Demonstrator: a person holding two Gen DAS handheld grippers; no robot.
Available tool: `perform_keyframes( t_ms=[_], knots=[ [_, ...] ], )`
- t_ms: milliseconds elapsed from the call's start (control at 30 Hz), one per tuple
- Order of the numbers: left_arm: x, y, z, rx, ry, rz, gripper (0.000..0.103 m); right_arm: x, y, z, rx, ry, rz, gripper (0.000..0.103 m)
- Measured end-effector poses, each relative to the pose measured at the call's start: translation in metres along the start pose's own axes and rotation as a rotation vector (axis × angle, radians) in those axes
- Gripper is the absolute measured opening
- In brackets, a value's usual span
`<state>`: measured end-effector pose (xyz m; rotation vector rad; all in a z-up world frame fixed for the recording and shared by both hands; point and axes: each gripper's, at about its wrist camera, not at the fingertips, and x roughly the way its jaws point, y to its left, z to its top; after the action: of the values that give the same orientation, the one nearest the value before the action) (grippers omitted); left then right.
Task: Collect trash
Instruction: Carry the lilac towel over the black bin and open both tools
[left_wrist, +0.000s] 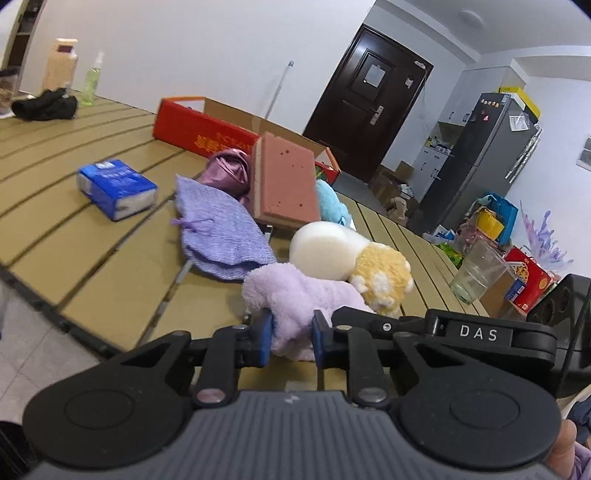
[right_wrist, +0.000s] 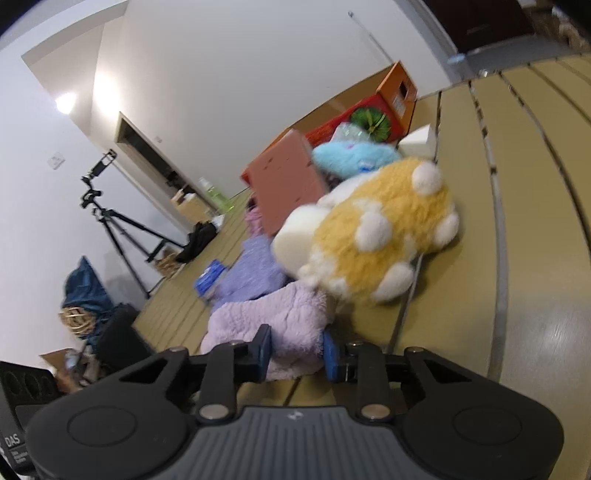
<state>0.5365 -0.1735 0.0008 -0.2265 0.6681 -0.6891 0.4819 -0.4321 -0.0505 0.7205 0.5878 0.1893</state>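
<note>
**Both grippers clamp onto the lilac plush at the table's edge**

And here we are, two grippers on one target! The left gripper (left_wrist: 293, 338) has its blue pads drawn in narrow, squeezing a fold of the fluffy lilac plush cloth (left_wrist: 295, 295) between them. The right gripper (right_wrist: 297, 350) has its pads pinched into the same lilac plush (right_wrist: 273, 325), fabric bulging between its fingers. Both sets of jaws are nearly closed, with only the soft fabric filling the gap.

The plush lies at the near edge of the slatted tan table (left_wrist: 92, 206), right in front of both cameras. From the left wrist, at about 1 o'clock of the plush and touching it, sits a yellow-and-white stuffed toy (left_wrist: 382, 277), pressed against a white foam piece (left_wrist: 325, 251). At 12 o'clock stands a pink sponge block (left_wrist: 286, 181), tilted up on edge, with a pale blue plush (left_wrist: 330, 203) just beside it to the right. At 11 o'clock a purple knitted cloth (left_wrist: 218, 229) sprawls flat, a shiny mauve bag (left_wrist: 229, 170) bunched beyond it. Further out at 10 o'clock lies a blue tissue pack (left_wrist: 114, 188), well apart from the pile. An open red cardboard box (left_wrist: 199, 134) sits behind it all, and a clear plastic cup (left_wrist: 476, 273) stands at 3 o'clock near the table's right edge.
</note>
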Motion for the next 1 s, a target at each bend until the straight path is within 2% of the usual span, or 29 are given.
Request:
perform_keyframes(
  t_ms=[167,267,367,533,667,733,800,833,900,1000],
  knots=[
    [-0.055,0.016,-0.005,0.022,-0.030,0.078,0.021,0.012,0.051,-0.019,-0.088,0.052,0.072,0.027],
    [-0.092,0.048,-0.015,-0.016,-0.028,0.126,0.021,0.036,0.089,-0.039,-0.146,0.131,0.092,0.027],
    [-0.115,0.088,-0.027,-0.095,-0.012,0.184,0.022,0.065,0.131,-0.067,-0.246,0.198,0.079,0.027],
    [-0.137,0.146,-0.056,-0.180,0.066,0.284,0.021,0.125,0.164,-0.112,-0.284,0.378,0.070,0.027],
    [-0.133,0.192,-0.091,-0.275,0.185,0.346,0.022,0.173,0.171,-0.152,-0.300,0.546,0.023,0.027],
    [-0.129,0.212,-0.104,-0.327,0.233,0.391,0.026,0.197,0.176,-0.172,-0.310,0.620,0.001,0.029],
    [-0.124,0.228,-0.113,-0.351,0.272,0.457,0.048,0.219,0.178,-0.193,-0.355,0.683,-0.037,0.036],
    [-0.119,0.236,-0.117,-0.338,0.313,0.484,0.052,0.228,0.175,-0.202,-0.366,0.703,-0.071,0.045],
    [-0.112,0.250,-0.125,-0.322,0.368,0.528,0.054,0.243,0.171,-0.217,-0.387,0.752,-0.137,0.052],
    [-0.114,0.268,-0.130,-0.367,0.404,0.542,0.058,0.250,0.162,-0.225,-0.377,0.791,-0.190,0.053]
  ],
)
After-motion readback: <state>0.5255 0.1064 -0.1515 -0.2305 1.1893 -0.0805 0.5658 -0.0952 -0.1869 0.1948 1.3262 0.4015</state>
